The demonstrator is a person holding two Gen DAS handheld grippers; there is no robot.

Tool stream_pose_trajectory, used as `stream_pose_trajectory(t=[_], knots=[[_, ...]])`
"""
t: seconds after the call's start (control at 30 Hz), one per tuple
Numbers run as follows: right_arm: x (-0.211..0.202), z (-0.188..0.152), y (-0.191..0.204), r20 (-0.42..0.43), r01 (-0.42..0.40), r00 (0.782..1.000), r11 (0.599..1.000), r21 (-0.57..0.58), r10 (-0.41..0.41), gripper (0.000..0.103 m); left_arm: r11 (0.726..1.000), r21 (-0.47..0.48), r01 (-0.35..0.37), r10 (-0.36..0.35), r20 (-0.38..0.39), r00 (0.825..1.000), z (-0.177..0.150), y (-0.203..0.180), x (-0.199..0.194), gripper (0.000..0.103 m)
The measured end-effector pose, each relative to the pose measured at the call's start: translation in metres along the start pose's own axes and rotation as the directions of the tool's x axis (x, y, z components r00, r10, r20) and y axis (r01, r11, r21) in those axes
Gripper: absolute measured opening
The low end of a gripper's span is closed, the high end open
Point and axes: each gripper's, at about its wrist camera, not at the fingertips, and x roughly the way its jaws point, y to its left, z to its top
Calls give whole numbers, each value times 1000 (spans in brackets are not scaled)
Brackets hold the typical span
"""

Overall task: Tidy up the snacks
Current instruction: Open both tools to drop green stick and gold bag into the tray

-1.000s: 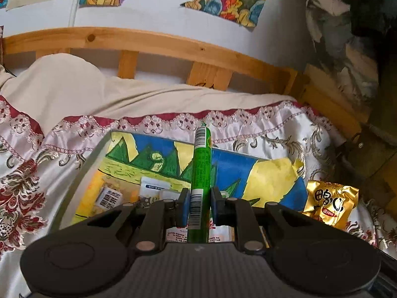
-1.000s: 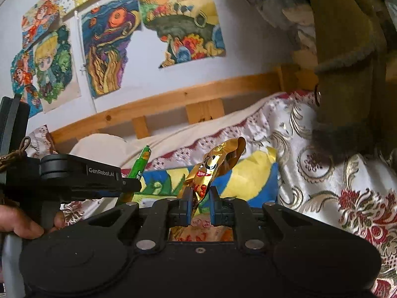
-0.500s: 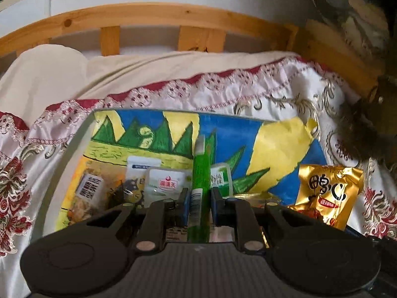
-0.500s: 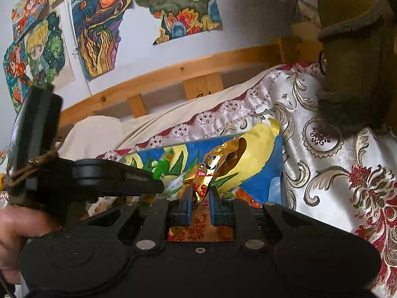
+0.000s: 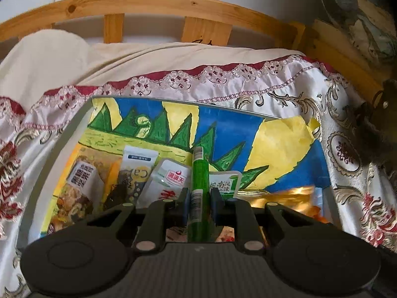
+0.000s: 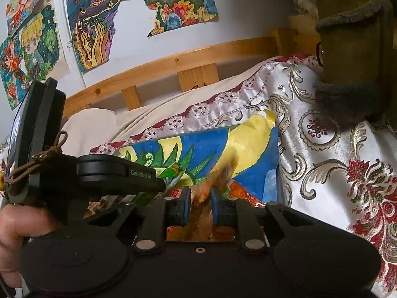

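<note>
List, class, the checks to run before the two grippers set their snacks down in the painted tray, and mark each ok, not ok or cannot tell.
1. Left gripper firmly shut on the green stick pack: ok.
2. Right gripper holding the gold packet: cannot tell; the packet is motion-blurred between its fingers.
3. Left gripper over the painted tray: ok.
4. Free spot in the tray: ok; the blue and yellow area right of the white sachets is bare.
5. Grippers apart from each other: not ok; they are very close in the right wrist view.
</note>
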Motion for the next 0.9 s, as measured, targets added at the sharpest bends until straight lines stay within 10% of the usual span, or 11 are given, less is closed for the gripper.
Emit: stream_pose_trajectory(t=[0.37,0.67,0.9], knots=[[-10,4,-1,56,25,998,1000,12,-26,38,1000,-19,16,-14,117,993,6,11,-34,51],[-27,10,0,143,41,989,999,19,-44,74,999,-18,-33,36,245,969,-2,23,-70,93],[-42,12,4,204,43,978,999,23,-46,88,996,-54,-64,78,325,943,-11,37,-104,101]])
